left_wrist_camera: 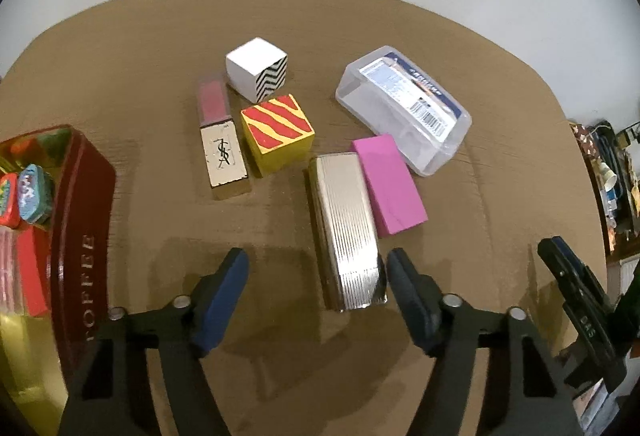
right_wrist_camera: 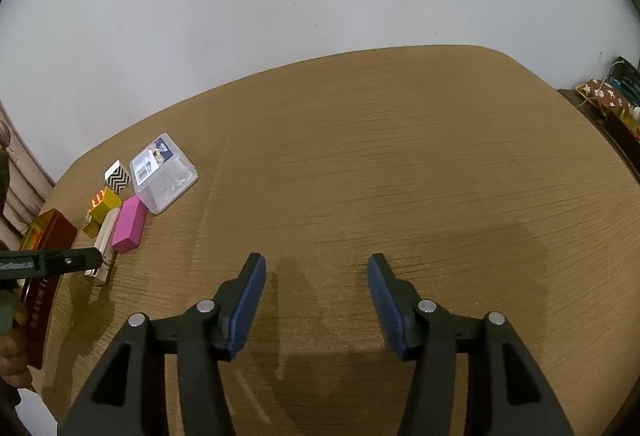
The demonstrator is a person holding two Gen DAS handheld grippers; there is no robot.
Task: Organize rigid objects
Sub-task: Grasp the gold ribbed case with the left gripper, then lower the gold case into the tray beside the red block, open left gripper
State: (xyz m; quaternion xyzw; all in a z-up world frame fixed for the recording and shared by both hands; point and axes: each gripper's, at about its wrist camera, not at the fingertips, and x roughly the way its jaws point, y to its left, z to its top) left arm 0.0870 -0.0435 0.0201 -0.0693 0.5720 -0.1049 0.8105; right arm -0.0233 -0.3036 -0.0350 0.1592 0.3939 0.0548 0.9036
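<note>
Where the left wrist view looks down, the left claw point(left_wrist_camera: 316, 276) stands spread over the brown worktop point(left_wrist_camera: 160, 36), its blue pads apart and pinching nothing.
- Ribbed silver case point(left_wrist_camera: 346, 232): lies lengthwise, its near end between the two pads; the right pad point(left_wrist_camera: 404, 276) sits just beside its near corner, contact not clear; the left pad point(left_wrist_camera: 230, 288) is well clear of it.
- Pink block point(left_wrist_camera: 390, 184): flat, touching the case's right side, beyond the right pad.
- Clear plastic box point(left_wrist_camera: 404, 108) with a barcode label: farther off, right of the claw's line, just beyond the pink block.
- Yellow cube with red stripes point(left_wrist_camera: 278, 132): ahead, left of the case.
- White cube with black zigzag point(left_wrist_camera: 256, 74): beyond the yellow cube.
- Gold lipstick case point(left_wrist_camera: 220, 140): left of the yellow cube, lying flat.
- Dark red tin point(left_wrist_camera: 80, 220): far left of the claw, open, with small coloured tins point(left_wrist_camera: 24, 196) inside.

Right wrist view:
- Right claw point(right_wrist_camera: 316, 268): spread, nothing between its pads, over bare worktop point(right_wrist_camera: 400, 156).
- The same group of things lies far to its left, well apart from it: clear plastic box point(right_wrist_camera: 164, 172), pink block point(right_wrist_camera: 128, 228), silver case point(right_wrist_camera: 104, 252), both cubes, dark red tin point(right_wrist_camera: 48, 236).
- Left claw's dark finger point(right_wrist_camera: 60, 260) reaches in from the left edge at the silver case's near end.
</note>
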